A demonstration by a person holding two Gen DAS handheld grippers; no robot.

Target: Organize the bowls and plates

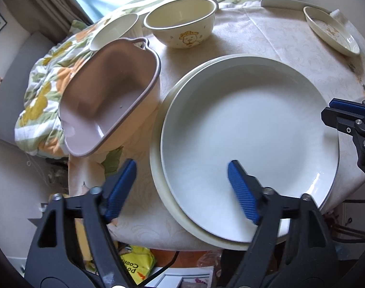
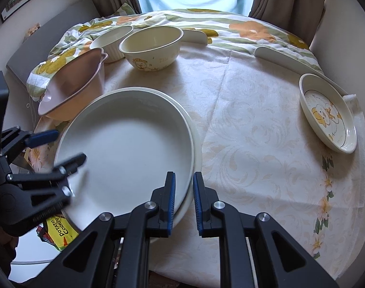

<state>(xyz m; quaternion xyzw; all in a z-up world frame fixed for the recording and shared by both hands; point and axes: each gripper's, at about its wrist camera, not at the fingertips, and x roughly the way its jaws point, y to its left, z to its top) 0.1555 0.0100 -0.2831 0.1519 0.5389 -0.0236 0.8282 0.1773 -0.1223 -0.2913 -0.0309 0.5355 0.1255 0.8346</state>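
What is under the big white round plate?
Under the big white round plate lies a cream plate; only its rim shows on one side. The rest is covered.

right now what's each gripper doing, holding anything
Left gripper: open, holding nothing, over the white plate.
Right gripper: open, narrow gap astride the plate's rim.

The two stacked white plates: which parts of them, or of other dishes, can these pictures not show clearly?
- Lower cream plate: mostly covered by the upper white round plate in both views.
- Upper plate's near rim: hidden by the right tongs in the right wrist view.
- White dish behind the cartoon bowl: mostly hidden.
- Left tongs: blurred there.
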